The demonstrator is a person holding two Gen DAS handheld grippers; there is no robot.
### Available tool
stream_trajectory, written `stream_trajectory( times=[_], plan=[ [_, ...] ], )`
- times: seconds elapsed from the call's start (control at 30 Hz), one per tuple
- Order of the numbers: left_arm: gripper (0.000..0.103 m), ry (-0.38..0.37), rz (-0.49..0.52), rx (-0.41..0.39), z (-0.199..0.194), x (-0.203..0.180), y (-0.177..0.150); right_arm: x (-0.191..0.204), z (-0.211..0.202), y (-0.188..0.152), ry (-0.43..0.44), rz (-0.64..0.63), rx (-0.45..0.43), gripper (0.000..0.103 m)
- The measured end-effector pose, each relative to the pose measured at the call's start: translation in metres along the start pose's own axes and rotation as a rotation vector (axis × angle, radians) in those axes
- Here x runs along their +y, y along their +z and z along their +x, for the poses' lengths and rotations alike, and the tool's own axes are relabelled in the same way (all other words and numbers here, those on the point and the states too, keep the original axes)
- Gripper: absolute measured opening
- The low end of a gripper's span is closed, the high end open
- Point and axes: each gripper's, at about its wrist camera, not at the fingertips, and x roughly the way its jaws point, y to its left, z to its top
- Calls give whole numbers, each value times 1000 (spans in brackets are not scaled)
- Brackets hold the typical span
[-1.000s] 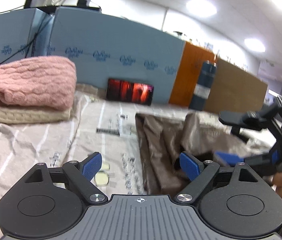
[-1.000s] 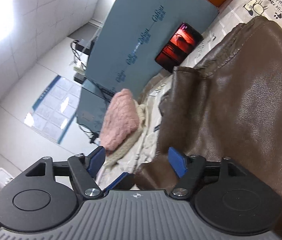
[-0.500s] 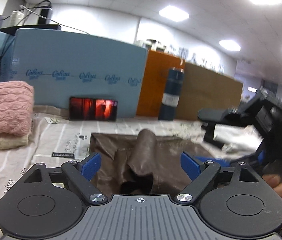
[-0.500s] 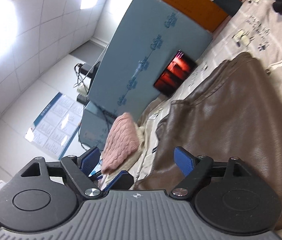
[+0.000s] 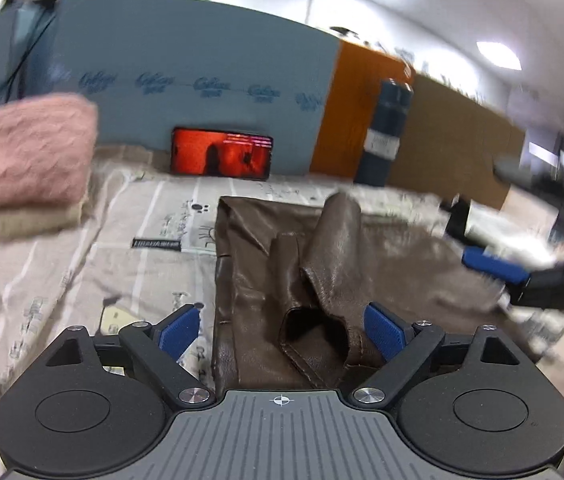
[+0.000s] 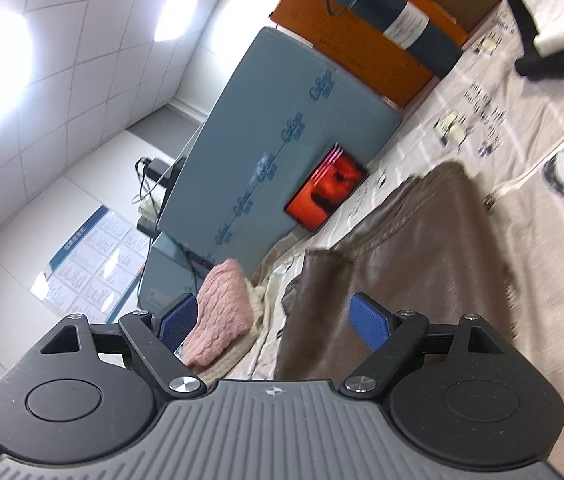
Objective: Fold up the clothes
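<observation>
The brown leather garment (image 5: 321,280) ran toward 12 o'clock from the left gripper (image 5: 282,330), nearer it than the right gripper (image 6: 278,320), both with fingers apart.

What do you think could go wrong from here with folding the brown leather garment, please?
1. A raised flap of the brown leather garment stands between the open left gripper; closing now might pinch several layers and crease it.
2. The open right gripper holds nothing, so that side may sag when lifted.
3. The glowing red phone leans behind; a swung garment could topple it.
</observation>
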Motion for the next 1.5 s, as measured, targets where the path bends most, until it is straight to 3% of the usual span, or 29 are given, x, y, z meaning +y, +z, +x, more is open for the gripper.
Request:
stream_trajectory(
  times=[0.23,0.4,0.53,0.73,1.07,1.27,1.5],
  plan=[
    [92,-188,-263,107,-27,37,-2,-11,-12,12,-82,-12,-55,83],
    [94,-306,-289,195,-34,33,-8,-16,-15,17,-186,-59,-83,85],
    [95,-342,-253,273,-21,17,-14,-24,-12,23,-257,-80,-72,86],
    [100,-335,-242,278,6,4,-15,-40,1,31,-308,-57,-7,88],
    [103,-394,-449,154,18,21,-16,-55,28,39,-289,-20,72,89],
    [103,-245,-444,155,17,17,-10,-55,41,46,-289,-24,98,89],
    [103,-172,-529,86,25,23,-10,-53,48,44,-294,-52,107,87]
  ],
)
